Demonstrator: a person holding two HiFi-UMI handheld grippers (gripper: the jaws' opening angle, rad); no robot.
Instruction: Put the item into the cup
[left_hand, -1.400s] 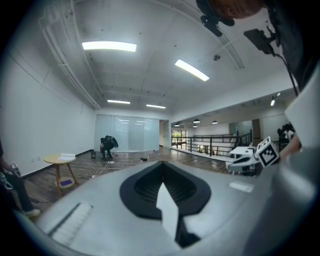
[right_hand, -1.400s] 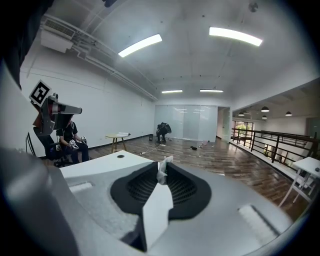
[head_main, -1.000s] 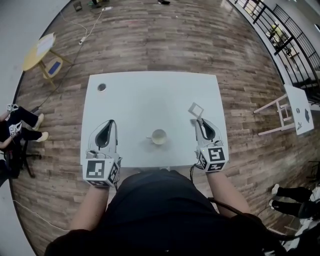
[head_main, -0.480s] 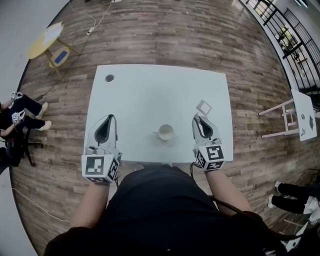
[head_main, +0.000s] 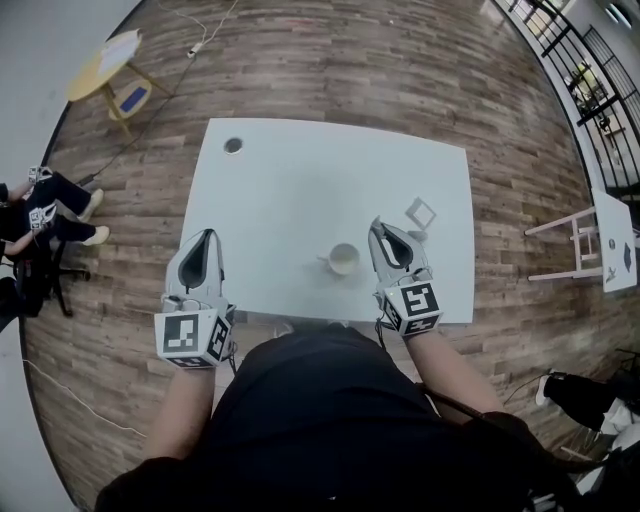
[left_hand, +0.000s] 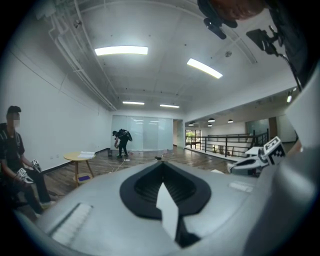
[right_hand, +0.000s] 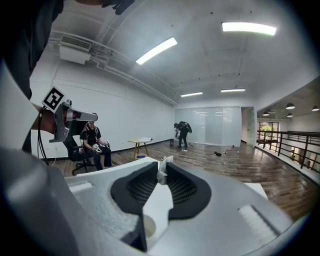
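Note:
A white cup (head_main: 343, 258) stands on the white table (head_main: 300, 190) near its front edge. My right gripper (head_main: 377, 226) is just right of the cup, tips slightly past it. It is shut on a small white item (right_hand: 161, 173) pinched at the jaw tips (right_hand: 161, 167). In the right gripper view the cup (right_hand: 149, 227) shows low between the jaws. My left gripper (head_main: 208, 236) hovers over the table's front left with its jaws together and nothing in them (left_hand: 161, 164).
A white square piece (head_main: 420, 212) lies on the table right of my right gripper. A small dark round thing (head_main: 233, 145) sits at the far left corner. Off the table are a yellow round table (head_main: 105, 62), a seated person (head_main: 40, 215) and a white stand (head_main: 600, 240).
My right gripper has moved left, away from the white square and up beside the cup. The left gripper has kept its place over the table.

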